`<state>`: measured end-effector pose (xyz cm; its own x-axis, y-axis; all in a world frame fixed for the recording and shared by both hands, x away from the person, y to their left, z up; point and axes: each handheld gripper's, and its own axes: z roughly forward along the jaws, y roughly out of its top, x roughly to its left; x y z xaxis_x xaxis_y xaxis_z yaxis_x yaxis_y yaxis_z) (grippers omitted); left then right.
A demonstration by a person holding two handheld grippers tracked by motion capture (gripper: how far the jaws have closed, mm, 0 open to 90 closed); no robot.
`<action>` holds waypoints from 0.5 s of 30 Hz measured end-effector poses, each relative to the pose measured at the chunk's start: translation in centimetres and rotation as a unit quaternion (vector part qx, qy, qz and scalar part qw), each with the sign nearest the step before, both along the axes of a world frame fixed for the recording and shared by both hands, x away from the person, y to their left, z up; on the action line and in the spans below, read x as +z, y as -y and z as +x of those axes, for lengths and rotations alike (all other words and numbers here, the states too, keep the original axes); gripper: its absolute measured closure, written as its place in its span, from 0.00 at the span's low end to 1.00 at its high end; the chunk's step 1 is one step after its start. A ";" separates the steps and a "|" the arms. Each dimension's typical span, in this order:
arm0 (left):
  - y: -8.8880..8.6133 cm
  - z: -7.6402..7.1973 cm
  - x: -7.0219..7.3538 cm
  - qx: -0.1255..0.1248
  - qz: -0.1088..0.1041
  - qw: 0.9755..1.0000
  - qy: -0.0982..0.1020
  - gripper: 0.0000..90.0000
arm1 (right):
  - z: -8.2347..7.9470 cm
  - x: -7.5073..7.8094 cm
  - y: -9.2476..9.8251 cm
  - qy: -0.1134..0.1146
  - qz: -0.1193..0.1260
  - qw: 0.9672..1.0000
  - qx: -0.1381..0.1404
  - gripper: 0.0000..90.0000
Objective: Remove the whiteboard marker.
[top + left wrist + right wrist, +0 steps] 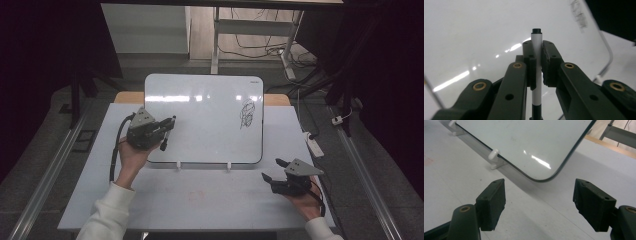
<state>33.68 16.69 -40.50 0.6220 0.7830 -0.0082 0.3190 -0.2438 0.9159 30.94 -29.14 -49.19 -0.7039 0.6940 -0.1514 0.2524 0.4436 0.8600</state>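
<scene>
A whiteboard (210,115) leans upright on the grey table, with a black scribble (247,114) at its right side. My left gripper (167,129) is raised in front of the board's left part and is shut on a white marker (169,131) with a black cap. In the left gripper view the pads (550,60) clamp the marker (537,50) on both sides, its black end toward the board (474,37). My right gripper (271,169) rests low at the table's right front, open. In the right gripper view nothing lies between its jaws (539,202), which face the board's lower corner (544,170).
Two white clips (177,164) (228,165) hold the board's lower edge. A faint reddish smudge (196,195) marks the table (210,210) in front. A white power strip (315,145) lies off the table's right edge; desk legs and cables stand behind.
</scene>
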 end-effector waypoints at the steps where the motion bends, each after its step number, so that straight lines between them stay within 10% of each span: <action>1: 0.4 -0.2 0.1 -0.010 -0.001 1.000 0.003 0.91 | 0.0 0.1 -0.1 -0.003 0.002 1.000 0.003 0.30; 15: 7.9 -2.1 -0.1 -0.141 0.005 0.990 0.006 0.91 | 0.3 1.8 -4.0 -0.046 0.049 0.996 0.053 0.32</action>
<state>31.62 8.77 -40.64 0.8158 0.5783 0.0074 0.2258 -0.3303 0.9165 31.22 -25.16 -47.39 -0.7818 0.6232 -0.0182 0.2876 0.3863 0.8764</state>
